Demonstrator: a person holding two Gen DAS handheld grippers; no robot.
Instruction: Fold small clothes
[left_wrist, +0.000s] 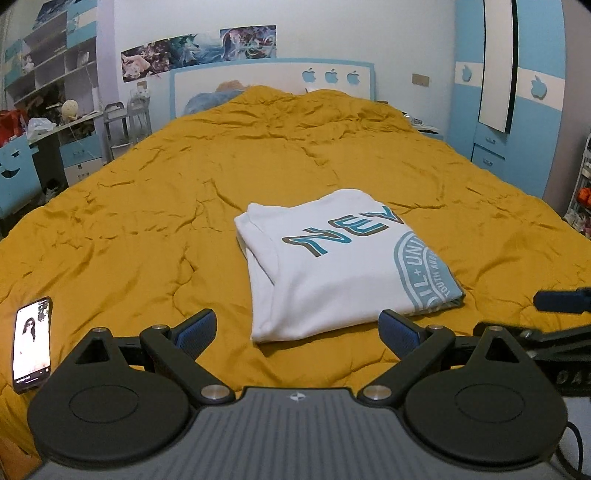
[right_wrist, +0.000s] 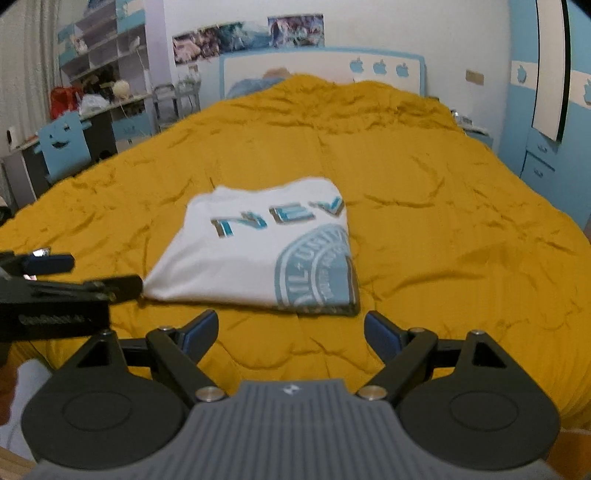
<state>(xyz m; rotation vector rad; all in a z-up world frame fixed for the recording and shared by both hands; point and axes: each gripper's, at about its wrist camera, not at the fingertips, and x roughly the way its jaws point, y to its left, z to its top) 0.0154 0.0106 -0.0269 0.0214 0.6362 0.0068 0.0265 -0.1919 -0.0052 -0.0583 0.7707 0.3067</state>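
The white printed T-shirt (left_wrist: 343, 266) lay folded on the mustard quilt (left_wrist: 147, 206), both the left gripper (left_wrist: 297, 330) and right gripper (right_wrist: 291, 330) spread empty before it; any final squaring probably needed only light edge nudges.

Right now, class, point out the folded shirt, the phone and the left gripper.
folded shirt (left_wrist: 332, 280), left wrist view, on its white front.
phone (left_wrist: 32, 345), left wrist view, on its lit screen.
left gripper (left_wrist: 297, 328), left wrist view, midway between its fingertips.

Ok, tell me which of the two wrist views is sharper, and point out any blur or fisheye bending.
Left wrist view: sharp; the print on the folded T-shirt reads crisply, though the wardrobe at the edge bows. Right wrist view: motion-smeared; the T-shirt lettering is doubled and soft, and the wardrobe bows at the frame edge there too.
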